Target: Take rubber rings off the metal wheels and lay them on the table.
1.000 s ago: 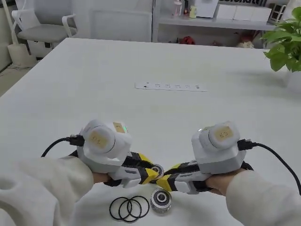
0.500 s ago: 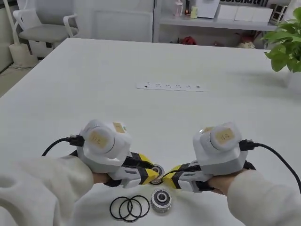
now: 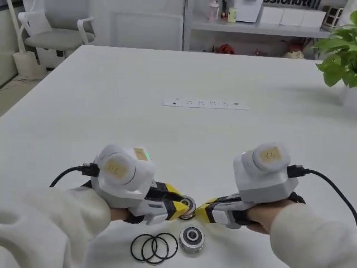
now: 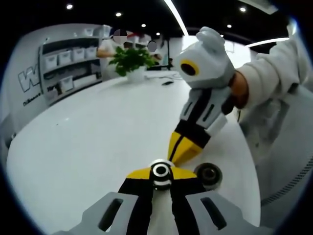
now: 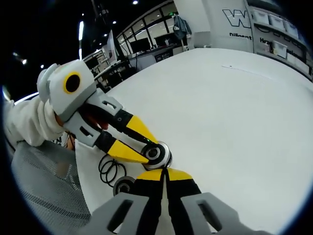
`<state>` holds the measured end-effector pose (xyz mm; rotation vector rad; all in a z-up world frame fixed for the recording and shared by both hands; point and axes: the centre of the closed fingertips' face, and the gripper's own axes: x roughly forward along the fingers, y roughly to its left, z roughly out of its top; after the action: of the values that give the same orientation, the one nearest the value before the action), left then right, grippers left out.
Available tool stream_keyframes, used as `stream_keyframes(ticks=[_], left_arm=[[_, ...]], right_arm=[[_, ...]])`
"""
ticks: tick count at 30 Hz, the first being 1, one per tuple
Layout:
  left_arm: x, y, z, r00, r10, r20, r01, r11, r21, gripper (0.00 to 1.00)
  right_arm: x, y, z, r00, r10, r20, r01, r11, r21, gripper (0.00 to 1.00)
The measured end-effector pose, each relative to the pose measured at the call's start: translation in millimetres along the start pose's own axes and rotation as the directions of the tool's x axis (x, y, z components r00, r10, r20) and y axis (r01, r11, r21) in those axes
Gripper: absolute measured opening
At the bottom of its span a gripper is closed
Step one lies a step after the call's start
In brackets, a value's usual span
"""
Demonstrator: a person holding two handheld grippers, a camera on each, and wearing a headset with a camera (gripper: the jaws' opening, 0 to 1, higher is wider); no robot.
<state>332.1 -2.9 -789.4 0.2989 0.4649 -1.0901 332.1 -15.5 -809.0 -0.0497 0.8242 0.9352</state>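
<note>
While gripping wheel (image 4: 160, 170), left tongs (image 4: 161, 174); right tongs (image 5: 166, 172) closed against it.

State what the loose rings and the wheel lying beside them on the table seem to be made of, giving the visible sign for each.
Rings: probably rubber, matte black. They are thin, dull loops lying flat and overlapping.
Wheel: apparently metal. Its silvery, shiny rim shows bright glints around a dark centre.
</note>
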Motion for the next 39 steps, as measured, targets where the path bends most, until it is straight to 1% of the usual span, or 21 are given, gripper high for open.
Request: stream_keyframes(ticks=[2,5,7,9,12,13,15,17,18,19,20,21,22,23,27,29,31,34,36,39], left_arm=[[-0.1,0.4,-0.3,0.9999,-0.001,0.013,0.001,1.000,-0.005,0.14],[-0.5,1.0,0.5,0.9991,-0.003,0.043,0.004,1.000,-0.028,0.14],[-0.7,1.7,-0.6,0.9984,-0.005,0.057,0.007,0.999,-0.036,0.14],[-0.5,1.0,0.1,0.9978,-0.006,0.066,0.008,0.999,-0.037,0.14],[0.0,1.3,0.8,0.9973,-0.005,0.074,0.008,0.999,-0.038,0.14],[0.1,1.5,0.9,0.9971,-0.005,0.076,0.007,0.999,-0.038,0.14],[0.1,1.6,0.8,0.9970,-0.004,0.078,0.007,0.999,-0.038,0.14],[0.4,2.2,0.6,0.9968,-0.003,0.080,0.006,0.999,-0.039,0.14],[0.5,2.5,1.0,0.9967,-0.002,0.081,0.006,0.999,-0.042,0.14],[0.4,2.5,1.0,0.9967,-0.003,0.081,0.006,0.999,-0.043,0.14],[0.5,2.5,1.1,0.9966,-0.003,0.083,0.007,0.999,-0.043,0.14],[0.4,2.5,1.1,0.9965,-0.003,0.083,0.006,0.999,-0.044,0.14],[0.5,2.4,1.1,0.9964,-0.003,0.085,0.007,0.999,-0.047,0.14],[0.4,2.4,1.1,0.9963,-0.003,0.086,0.007,0.999,-0.047,0.14],[0.0,2.5,-0.1,0.9943,-0.006,0.106,0.011,0.999,-0.047,0.14],[-0.1,2.4,0.2,0.9933,-0.007,0.115,0.013,0.998,-0.053,0.14],[0.1,2.1,0.5,0.9933,-0.009,0.115,0.015,0.999,-0.051,0.13],[0.2,1.7,0.7,0.9938,-0.007,0.111,0.012,0.999,-0.041,0.13],[0.3,2.0,0.6,0.9939,-0.007,0.110,0.011,0.999,-0.040,0.13],[0.5,2.2,0.5,0.9940,-0.005,0.109,0.009,0.999,-0.034,0.13]], right_arm=[[-0.9,-1.1,0.0,1.0000,0.005,0.005,-0.005,1.000,0.024,0.00],[-1.0,-0.6,-0.2,0.9999,0.007,0.010,-0.007,0.999,0.045,0.00],[-1.1,-1.3,-0.4,0.9998,0.010,0.015,-0.011,0.997,0.074,0.00],[-1.6,-1.8,-0.2,0.9996,0.016,0.023,-0.019,0.992,0.125,0.00],[-2.7,-1.7,0.1,0.9992,0.021,0.034,-0.026,0.985,0.170,0.00],[-2.7,-2.6,0.2,0.9991,0.022,0.038,-0.029,0.980,0.198,0.00],[-3.5,-3.1,0.2,0.9987,0.028,0.043,-0.037,0.975,0.219,0.00],[-4.4,-3.1,1.9,0.9978,0.034,0.057,-0.048,0.965,0.256,0.00],[-5.2,-4.1,3.7,0.9968,0.034,0.072,-0.054,0.957,0.286,0.00],[-6.0,-5.7,7.3,0.9950,0.032,0.095,-0.059,0.951,0.303,0.00],[-7.6,-2.6,13.5,0.9896,0.059,0.132,-0.101,0.934,0.341,0.00],[-8.4,-5.8,11.0,0.9920,0.045,0.118,-0.085,0.929,0.361,0.00],[-7.6,-5.3,10.0,0.9924,0.050,0.113,-0.086,0.936,0.341,0.00],[-7.3,-4.4,10.0,0.9923,0.049,0.113,-0.085,0.938,0.335,0.00],[-7.3,-3.0,10.2,0.9928,0.050,0.109,-0.083,0.941,0.328,0.00],[-7.4,-2.4,10.6,0.9932,0.048,0.106,-0.079,0.946,0.315,0.00],[-7.7,-1.7,11.0,0.9934,0.048,0.104,-0.077,0.949,0.306,0.00],[-7.4,0.1,12.6,0.9930,0.050,0.107,-0.081,0.949,0.305,0.00],[-7.6,0.4,12.9,0.9935,0.046,0.104,-0.075,0.954,0.292,0.00],[-7.5,0.6,13.8,0.9935,0.046,0.104,-0.073,0.957,0.282,0.00]])
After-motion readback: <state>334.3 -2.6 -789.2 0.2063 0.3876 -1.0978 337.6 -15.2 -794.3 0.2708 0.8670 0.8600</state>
